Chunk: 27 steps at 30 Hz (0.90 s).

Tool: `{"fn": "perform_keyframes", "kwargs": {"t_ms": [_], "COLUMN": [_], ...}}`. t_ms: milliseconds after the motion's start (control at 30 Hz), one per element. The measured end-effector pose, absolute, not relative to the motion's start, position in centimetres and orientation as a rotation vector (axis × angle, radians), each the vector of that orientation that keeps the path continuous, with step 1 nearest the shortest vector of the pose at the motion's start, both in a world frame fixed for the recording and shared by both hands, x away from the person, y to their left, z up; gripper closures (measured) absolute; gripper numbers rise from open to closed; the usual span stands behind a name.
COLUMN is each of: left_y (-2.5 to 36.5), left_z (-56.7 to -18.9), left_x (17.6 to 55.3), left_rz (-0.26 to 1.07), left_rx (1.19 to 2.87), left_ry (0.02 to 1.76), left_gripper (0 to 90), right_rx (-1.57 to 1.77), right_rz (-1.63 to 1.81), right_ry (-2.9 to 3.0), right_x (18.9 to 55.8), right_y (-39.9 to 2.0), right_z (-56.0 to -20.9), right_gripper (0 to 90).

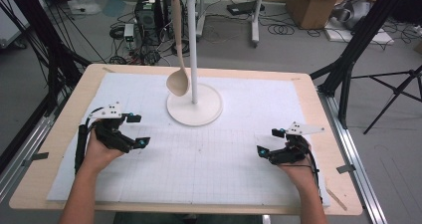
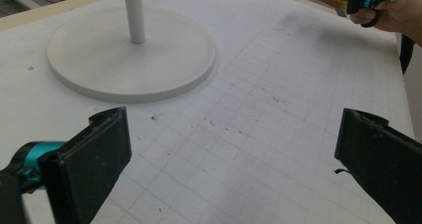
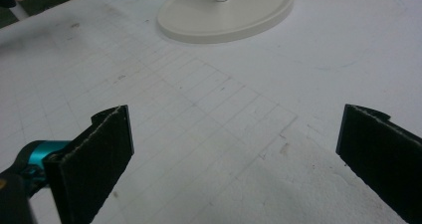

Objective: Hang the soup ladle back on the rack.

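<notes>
A white rack stands on a round base at the table's far middle, its pole rising to hooks at the top. A beige ladle hangs from a hook, its bowl just above the base. My left gripper rests open at the left of the white gridded mat, nothing between its jaws. My right gripper is open at the right, also holding nothing. The left gripper view has the base ahead and the other gripper far right. The right gripper view has the base ahead.
The wooden table edge frames the mat. Beyond the table lie cables, a computer tower, cardboard boxes and black tripod legs. Bare mat lies between the two grippers.
</notes>
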<state>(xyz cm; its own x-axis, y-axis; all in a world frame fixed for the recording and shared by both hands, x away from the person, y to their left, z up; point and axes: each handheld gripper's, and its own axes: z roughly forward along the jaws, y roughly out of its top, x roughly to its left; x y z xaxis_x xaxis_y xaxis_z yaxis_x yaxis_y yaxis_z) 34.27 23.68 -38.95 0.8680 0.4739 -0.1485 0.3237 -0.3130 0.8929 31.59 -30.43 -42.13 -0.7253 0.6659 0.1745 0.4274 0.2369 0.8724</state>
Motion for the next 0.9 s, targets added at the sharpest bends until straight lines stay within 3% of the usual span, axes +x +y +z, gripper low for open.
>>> {"fn": "perform_keyframes", "kwargs": {"t_ms": [900], "left_y": [23.44], "left_z": [-39.16], "left_x": [34.29], "left_rz": [0.152], "left_rx": [1.956], "left_ry": [0.589], "left_gripper": [1.7], "right_rx": [1.024], "right_rz": [1.465], "right_ry": [2.294], "right_x": [31.62], "right_y": [-30.18], "right_z": [-42.26], "right_gripper": [0.4]}}
